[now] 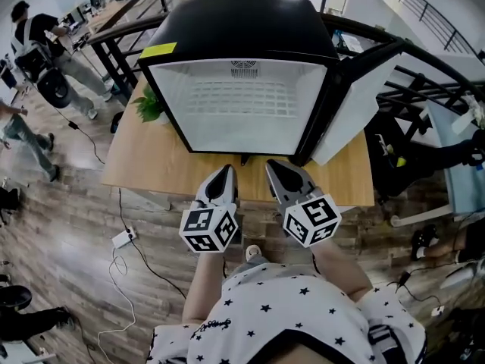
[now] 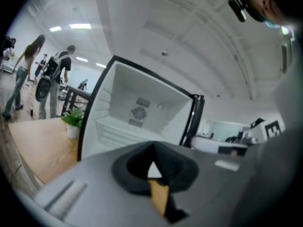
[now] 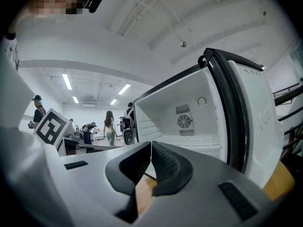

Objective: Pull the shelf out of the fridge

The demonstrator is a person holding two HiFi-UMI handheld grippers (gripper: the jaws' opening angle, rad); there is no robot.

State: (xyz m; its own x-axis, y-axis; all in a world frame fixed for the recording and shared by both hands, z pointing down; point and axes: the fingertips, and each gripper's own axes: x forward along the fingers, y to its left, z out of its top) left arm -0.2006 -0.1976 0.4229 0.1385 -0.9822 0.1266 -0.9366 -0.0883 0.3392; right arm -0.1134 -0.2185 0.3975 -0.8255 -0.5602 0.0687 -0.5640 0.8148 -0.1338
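A black mini fridge (image 1: 242, 29) stands on a wooden table (image 1: 151, 169), its door (image 1: 352, 108) swung open to the right. Inside the white cavity a white wire shelf (image 1: 239, 97) lies flat about halfway up; the shelf (image 3: 201, 141) also shows in the right gripper view. My left gripper (image 1: 226, 171) and right gripper (image 1: 273, 165) hover side by side over the table's near edge, just in front of the fridge opening and short of it. Both are shut with nothing between the jaws, as seen in the left gripper (image 2: 152, 149) and right gripper (image 3: 150, 148) views.
A small potted plant (image 1: 151, 106) sits on the table at the fridge's left side. Black railings (image 1: 125, 21) run behind and to the right. Several people (image 1: 45, 44) stand at the far left. A power strip and cable (image 1: 121, 240) lie on the wooden floor.
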